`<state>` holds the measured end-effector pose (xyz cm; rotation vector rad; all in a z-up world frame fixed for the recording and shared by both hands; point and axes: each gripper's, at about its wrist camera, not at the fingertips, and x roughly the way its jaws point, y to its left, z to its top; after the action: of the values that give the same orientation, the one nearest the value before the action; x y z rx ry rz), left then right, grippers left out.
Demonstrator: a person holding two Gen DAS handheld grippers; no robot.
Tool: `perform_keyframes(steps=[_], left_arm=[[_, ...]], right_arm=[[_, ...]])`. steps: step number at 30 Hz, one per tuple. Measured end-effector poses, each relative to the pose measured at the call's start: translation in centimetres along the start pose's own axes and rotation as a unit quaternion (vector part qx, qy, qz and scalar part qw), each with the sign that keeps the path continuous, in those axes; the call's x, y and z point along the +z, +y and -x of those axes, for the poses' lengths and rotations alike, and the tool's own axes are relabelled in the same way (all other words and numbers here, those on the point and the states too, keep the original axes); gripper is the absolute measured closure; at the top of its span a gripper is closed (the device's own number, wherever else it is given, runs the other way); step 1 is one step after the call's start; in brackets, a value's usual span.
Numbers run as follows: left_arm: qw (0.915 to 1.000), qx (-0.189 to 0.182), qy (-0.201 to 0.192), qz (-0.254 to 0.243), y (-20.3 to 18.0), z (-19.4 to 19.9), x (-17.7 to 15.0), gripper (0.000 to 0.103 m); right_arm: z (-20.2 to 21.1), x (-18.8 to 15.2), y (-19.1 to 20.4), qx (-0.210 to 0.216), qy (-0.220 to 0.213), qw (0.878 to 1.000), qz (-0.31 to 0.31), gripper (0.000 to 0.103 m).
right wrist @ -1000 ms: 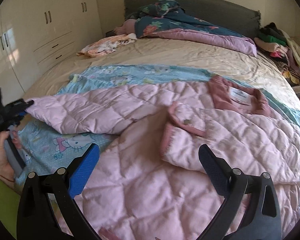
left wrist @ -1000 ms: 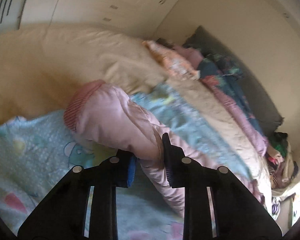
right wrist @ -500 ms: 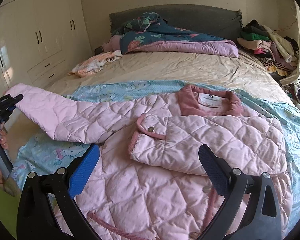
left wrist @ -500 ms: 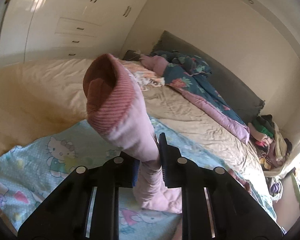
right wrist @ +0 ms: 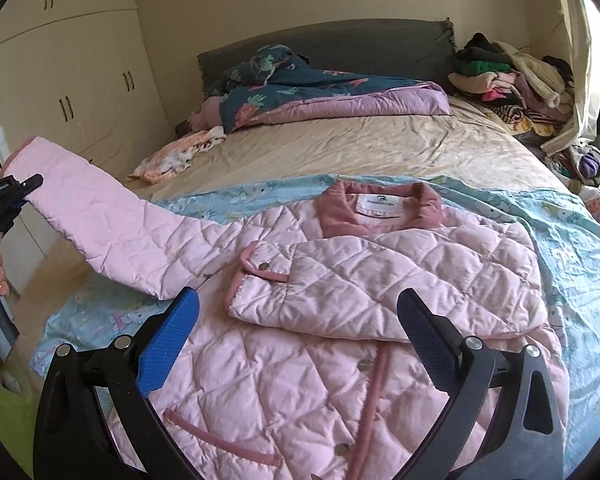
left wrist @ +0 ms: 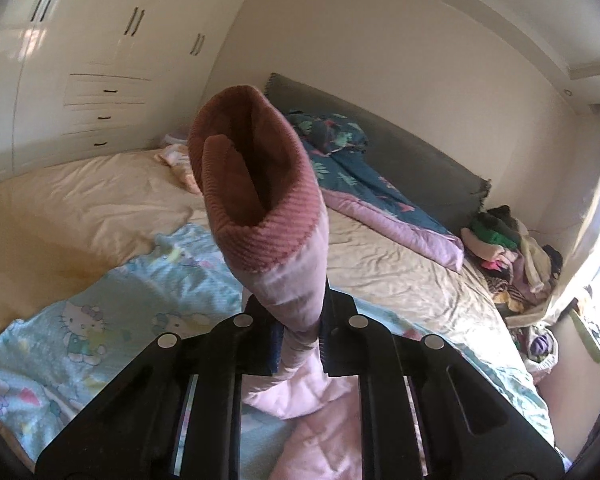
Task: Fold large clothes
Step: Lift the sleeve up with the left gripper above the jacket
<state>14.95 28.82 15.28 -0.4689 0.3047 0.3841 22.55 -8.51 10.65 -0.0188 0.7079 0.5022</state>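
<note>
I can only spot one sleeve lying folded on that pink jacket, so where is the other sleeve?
The other sleeve is lifted off the bed at the left of the right camera's view, pinched near its cuff by the left gripper.

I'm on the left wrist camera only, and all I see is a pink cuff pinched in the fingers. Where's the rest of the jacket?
Observer: The jacket lies flat on the blue sheet, and only that sleeve is raised.
Operator: And the other sleeve?
Observer: The other sleeve is already folded across the chest.
Operator: What's the right gripper doing?
Observer: The right gripper hovers over the jacket's front, fingers wide open and holding nothing.
</note>
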Motion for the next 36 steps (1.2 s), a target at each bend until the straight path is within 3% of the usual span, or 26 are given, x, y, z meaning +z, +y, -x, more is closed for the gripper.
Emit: perform_keyframes(steps=[23,36], left_arm=[[0.9934,-0.073,0.016,-0.087,-12.1,1.6,-2.6,0.098],[0.9857,-0.097,0.038,-0.132,-18.1,1.0,-5.1,0.099]], right_arm=[[6.5,-1.6,-8.2,-0.048,-0.061,0.996,-0.045,0.004],[7.1,-3.1,-13.4,-0.076,-0.062,0.992,-0.072,0.004]])
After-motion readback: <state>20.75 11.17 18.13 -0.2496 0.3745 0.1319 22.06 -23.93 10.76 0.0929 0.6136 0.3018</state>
